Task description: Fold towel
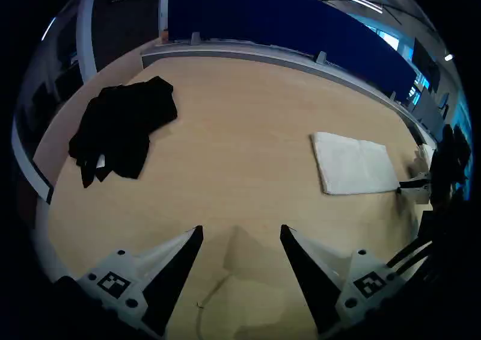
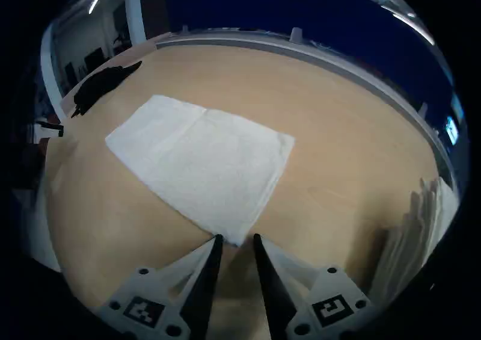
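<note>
- No words, numbers or brand names could be read in either view;
- Each finger of the left gripper (image 1: 240, 230) carried a black-and-white square marker (image 1: 114, 283); it was a block pattern, not lettering;
- Each finger of the right gripper (image 2: 235, 238) bore a like square marker (image 2: 329, 309); it too held no legible characters.

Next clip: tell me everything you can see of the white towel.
The white towel looks like soft terry cloth and lies flat on the wooden table as a rough rectangle. A faint line crosses it, and in the left gripper view its edges look thick, so it seems folded at least once. Its near corner points between the fingertips of the right gripper, which stand slightly apart on either side; whether they touch it I cannot tell. Nothing rests on it.
</note>
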A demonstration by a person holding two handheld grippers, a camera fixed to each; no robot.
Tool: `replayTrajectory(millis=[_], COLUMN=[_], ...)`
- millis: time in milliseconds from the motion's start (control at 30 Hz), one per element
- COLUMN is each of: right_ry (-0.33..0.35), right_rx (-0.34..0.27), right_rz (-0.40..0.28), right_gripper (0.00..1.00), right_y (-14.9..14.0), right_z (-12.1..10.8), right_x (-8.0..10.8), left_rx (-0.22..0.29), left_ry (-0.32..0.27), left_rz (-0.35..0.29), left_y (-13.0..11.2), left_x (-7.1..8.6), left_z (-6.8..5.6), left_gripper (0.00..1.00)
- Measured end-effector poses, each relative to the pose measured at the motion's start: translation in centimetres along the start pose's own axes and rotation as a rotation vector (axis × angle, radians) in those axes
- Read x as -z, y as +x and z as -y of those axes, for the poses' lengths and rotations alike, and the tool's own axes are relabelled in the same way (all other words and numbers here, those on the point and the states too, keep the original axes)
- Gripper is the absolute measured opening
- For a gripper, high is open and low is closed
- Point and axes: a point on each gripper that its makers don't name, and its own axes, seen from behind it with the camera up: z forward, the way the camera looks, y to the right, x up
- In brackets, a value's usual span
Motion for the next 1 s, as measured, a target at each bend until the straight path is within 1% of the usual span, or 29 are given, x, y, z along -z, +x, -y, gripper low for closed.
replayTrajectory(millis=[33, 167, 300, 433, 500, 633, 767, 1000], right_ry=[-0.003, 0.0, 0.006, 0.015, 0.02, 0.008, 0.002, 0.0], right_rx=[-0.003, -0.016, -0.019, -0.006, 0.003, 0.022, 0.029, 0.032], right_rz=[0.0, 0.001, -0.001, -0.003, -0.006, -0.02, -0.034, -0.067], right_gripper=[0.28, 0.14, 0.1, 0.04, 0.03, 0.02, 0.02, 0.02], right_y=[0.0, 0.1, 0.1, 0.0, 0.0, 0.2, 0.6, 2.3], right_z=[-0.1, -0.4, -0.3, 0.0, 0.2, 0.4, 0.5, 0.6], right_x=[0.0, 0.0, 0.0, 0.1, 0.2, 0.5, 0.7, 1.5], left_rx=[0.0, -0.001, -0.005, -0.005, -0.005, -0.006, -0.006, -0.002], left_ry=[0.0, -0.002, -0.001, -0.003, -0.003, -0.004, -0.004, -0.004], left_rz=[0.0, 0.0, -0.001, -0.001, -0.001, -0.001, -0.002, -0.008], left_y=[0.0, 0.0, 0.2, 0.2, 0.2, 0.2, 0.2, 0.4], left_x=[0.0, -0.1, -0.1, 0.0, 0.0, 0.0, 0.0, 0.2], left_z=[0.0, -0.2, -0.3, -0.3, -0.4, -0.4, -0.4, -0.2], left_gripper=[0.95, 0.95, 0.95, 0.95, 0.95, 0.95, 0.95, 0.95])
